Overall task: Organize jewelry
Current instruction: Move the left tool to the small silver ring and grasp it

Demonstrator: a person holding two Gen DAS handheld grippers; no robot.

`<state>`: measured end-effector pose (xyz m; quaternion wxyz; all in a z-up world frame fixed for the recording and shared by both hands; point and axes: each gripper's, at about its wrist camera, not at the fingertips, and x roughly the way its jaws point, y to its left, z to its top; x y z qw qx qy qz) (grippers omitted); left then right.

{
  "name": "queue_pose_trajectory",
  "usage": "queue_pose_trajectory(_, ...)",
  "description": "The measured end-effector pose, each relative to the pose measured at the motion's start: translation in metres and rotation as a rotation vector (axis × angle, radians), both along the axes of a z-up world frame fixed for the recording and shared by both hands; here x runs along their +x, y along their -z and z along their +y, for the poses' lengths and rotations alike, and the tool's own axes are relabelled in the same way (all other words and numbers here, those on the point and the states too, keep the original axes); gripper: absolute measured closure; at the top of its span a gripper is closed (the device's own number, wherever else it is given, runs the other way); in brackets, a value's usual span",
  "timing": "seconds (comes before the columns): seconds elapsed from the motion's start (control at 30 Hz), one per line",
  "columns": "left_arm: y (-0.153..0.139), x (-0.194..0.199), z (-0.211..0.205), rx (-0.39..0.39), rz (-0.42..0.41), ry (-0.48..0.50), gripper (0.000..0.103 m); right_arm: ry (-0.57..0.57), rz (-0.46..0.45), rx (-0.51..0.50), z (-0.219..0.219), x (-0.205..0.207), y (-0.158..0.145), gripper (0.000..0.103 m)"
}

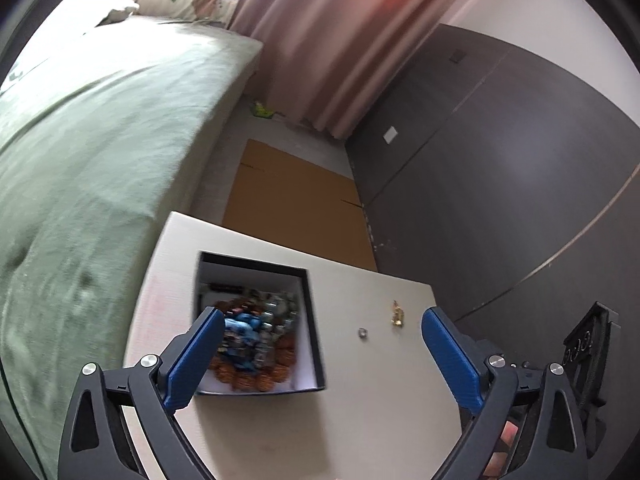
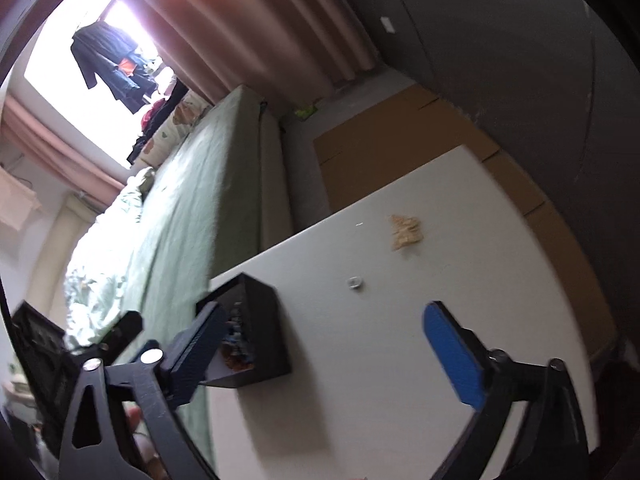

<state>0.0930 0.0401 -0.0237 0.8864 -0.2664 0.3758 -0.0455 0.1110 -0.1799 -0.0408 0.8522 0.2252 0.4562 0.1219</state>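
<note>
A black open box (image 1: 310, 312) sits on a white table (image 1: 360, 420); it holds a pile of beaded bracelets (image 1: 256, 344), orange-brown and blue. A small silver ring (image 1: 363, 333) and a gold pendant (image 1: 397, 314) lie on the table to the right of the box. My left gripper (image 1: 320, 344) is open and empty, above the table by the box. In the right wrist view the box (image 2: 260, 332), the ring (image 2: 355, 282) and the gold piece (image 2: 406, 231) show from the side. My right gripper (image 2: 324, 344) is open and empty over the table.
A bed with a green cover (image 1: 80, 160) runs along the table's left side. Flat cardboard (image 1: 296, 196) lies on the floor beyond the table. A dark wardrobe (image 1: 500, 160) stands on the right, pink curtains (image 1: 340, 40) behind.
</note>
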Motion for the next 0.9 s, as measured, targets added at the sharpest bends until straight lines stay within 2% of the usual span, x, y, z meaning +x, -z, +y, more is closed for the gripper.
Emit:
queue_pose_trajectory(0.07, 0.001, 0.0, -0.011, 0.003, 0.002, 0.02, 0.003, 0.027, 0.036, -0.001, -0.013, 0.0, 0.006, 0.0)
queue_pose_trajectory(0.13, 0.004, 0.002, -0.02, 0.012, 0.015, 0.037, 0.003, 0.037, 0.032, 0.018, -0.023, 0.0, 0.007, 0.0)
queue_pose_trajectory(0.37, 0.009, 0.013, -0.057, 0.144, 0.059, 0.101, 0.003, 0.076, 0.057, 0.005, -0.049, 0.005, 0.005, 0.0)
queue_pose_trajectory(0.47, 0.015, 0.024, -0.071, 0.195, 0.104, 0.13, 0.003, 0.081, 0.054, -0.021, -0.055, 0.009, 0.002, 0.0)
queue_pose_trajectory(0.57, 0.021, 0.035, -0.083, 0.214, 0.145, 0.145, 0.011, 0.079, 0.059, -0.015, -0.061, 0.01, 0.002, 0.0)
queue_pose_trajectory(0.73, 0.03, 0.054, -0.105, 0.282, 0.203, 0.189, 0.036, 0.097, 0.084, -0.008, -0.073, 0.013, 0.007, 0.0)
queue_pose_trajectory(0.9, 0.038, 0.072, -0.12, 0.311, 0.247, 0.209, 0.042, 0.113, 0.098, 0.017, -0.086, 0.012, 0.01, 0.0)
